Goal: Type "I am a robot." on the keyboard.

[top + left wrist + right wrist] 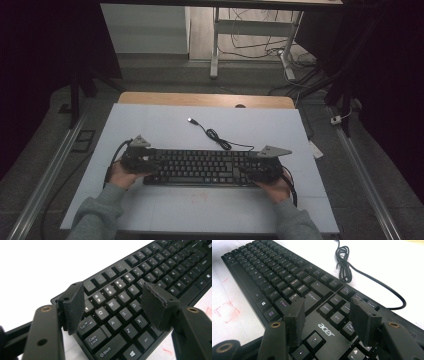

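Note:
A black Acer keyboard lies flat across the middle of the white table top. Its black cable runs in a small coil toward the far side and ends in a USB plug. My left gripper hovers over the keyboard's left end. In the left gripper view its jaws stand open above the keyboard, over the Q, W, A and S keys. My right gripper is over the right end. In the right gripper view it is open above the keyboard, between Enter and the navigation keys, with the coiled cable beyond.
A faint red mark lies on the table in front of the keyboard. A wooden desk edge borders the far side. Metal rails run along the floor on both sides. A desk frame with loose cables stands at the back.

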Available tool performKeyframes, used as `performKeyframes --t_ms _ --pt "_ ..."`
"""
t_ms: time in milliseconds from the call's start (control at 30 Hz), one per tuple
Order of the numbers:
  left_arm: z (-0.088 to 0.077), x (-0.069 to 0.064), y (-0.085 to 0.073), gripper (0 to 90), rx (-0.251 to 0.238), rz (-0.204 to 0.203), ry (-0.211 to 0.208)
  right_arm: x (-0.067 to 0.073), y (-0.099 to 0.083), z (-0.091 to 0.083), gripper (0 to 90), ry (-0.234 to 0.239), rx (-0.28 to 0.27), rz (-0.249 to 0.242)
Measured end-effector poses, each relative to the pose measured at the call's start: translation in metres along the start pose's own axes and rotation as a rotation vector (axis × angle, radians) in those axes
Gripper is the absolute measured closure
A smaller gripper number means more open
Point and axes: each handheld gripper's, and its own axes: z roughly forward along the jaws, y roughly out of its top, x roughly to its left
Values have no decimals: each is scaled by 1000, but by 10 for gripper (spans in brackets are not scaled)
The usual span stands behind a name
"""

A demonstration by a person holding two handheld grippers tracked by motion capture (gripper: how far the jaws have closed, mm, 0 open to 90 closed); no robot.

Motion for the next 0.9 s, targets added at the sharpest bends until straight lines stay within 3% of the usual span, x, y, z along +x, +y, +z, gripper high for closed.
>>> performKeyframes --t_ms 900 --pt "9 -2 -4 881 120 99 -19 0 -1 1 470 2 6 -1"
